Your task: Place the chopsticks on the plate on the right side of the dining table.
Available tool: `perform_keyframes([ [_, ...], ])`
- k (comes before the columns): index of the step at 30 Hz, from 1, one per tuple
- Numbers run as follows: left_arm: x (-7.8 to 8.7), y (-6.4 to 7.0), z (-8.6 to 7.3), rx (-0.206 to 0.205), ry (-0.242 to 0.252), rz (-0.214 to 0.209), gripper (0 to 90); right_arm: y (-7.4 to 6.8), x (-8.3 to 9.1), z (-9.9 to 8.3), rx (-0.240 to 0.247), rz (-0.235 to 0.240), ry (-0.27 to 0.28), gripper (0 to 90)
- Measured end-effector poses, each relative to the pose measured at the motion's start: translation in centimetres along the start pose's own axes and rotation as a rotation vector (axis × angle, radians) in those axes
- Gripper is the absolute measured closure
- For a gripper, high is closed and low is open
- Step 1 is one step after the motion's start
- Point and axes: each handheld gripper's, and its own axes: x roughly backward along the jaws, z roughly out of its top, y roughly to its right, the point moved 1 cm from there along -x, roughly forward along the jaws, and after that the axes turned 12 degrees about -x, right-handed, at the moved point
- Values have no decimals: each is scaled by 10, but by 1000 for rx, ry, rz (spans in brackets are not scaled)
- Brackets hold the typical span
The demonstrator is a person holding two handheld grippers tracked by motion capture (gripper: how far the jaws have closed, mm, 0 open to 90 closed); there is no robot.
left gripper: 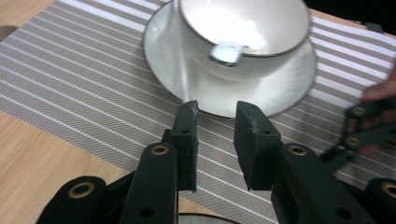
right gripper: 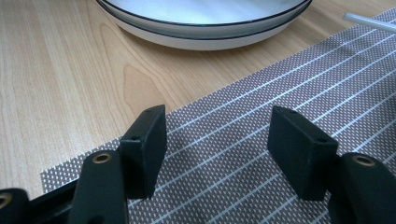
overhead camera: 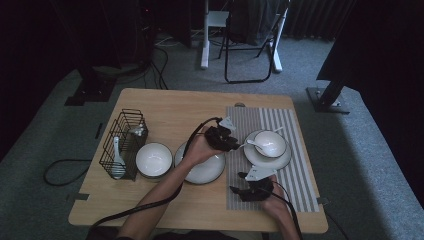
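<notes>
— Where's your left tool (left gripper: 215,140) right now?

— Just short of the saucer (left gripper: 280,93) on the striped mat (left gripper: 70,79). Its jaws stand a little apart with nothing between them, aimed at the near rim. In the high view my left tool (overhead camera: 226,140) sits between the big plate (overhead camera: 207,170) and that saucer.

— And what's on the saucer?

— A bowl (left gripper: 243,28), with a white spoon (left gripper: 226,52) resting in it; the handle sticks out over the rim toward my tool.

— The right tool?

— My right tool (right gripper: 217,149) is spread wide and empty, low over the near-left corner of the mat, pointing at the plate (right gripper: 201,28). In the high view the right tool (overhead camera: 252,191) hangs by the mat's front edge.

— So which step is this?

— I judge it the place-setting stage, with the left tool at the spoon or saucer. Whether it is about to grip or has let go, I cannot tell.

— Next move?

— If it's the spoon, I'd lift the left tool a touch, line the jaws across the thin handle and pinch gently so the bowl doesn't shift. A second bowl (overhead camera: 153,159) and a wire rack (overhead camera: 124,142) wait on the tabletop (overhead camera: 170,107) at left.
</notes>
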Motion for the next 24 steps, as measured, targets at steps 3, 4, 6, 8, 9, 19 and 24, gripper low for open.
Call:
perform_keyframes([
  [3, 4, 3, 2, -5, 13, -7, 707, 0, 0, 0, 2, 0, -1, 372],
  [4, 8, 6, 4, -17, 19, -8, 707, 0, 0, 0, -1, -1, -1, 372],
  [6, 12, 9, 5, -29, 26, -14, 711, 0, 0, 0, -2, 0, 0, 372],
  [8, 15, 12, 5, -30, 32, -17, 714, 0, 0, 0, -3, 0, 0, 372],
  [9, 17, 13, 5, -27, 38, -18, 714, 0, 0, 0, -2, 0, -1, 372],
  [19, 36, 23, 6, -31, 79, -22, 713, 0, -1, 0, 2, -3, -6, 371],
  [24, 50, 25, 3, -26, 111, -25, 713, 0, -1, 0, 2, -2, -5, 371],
])
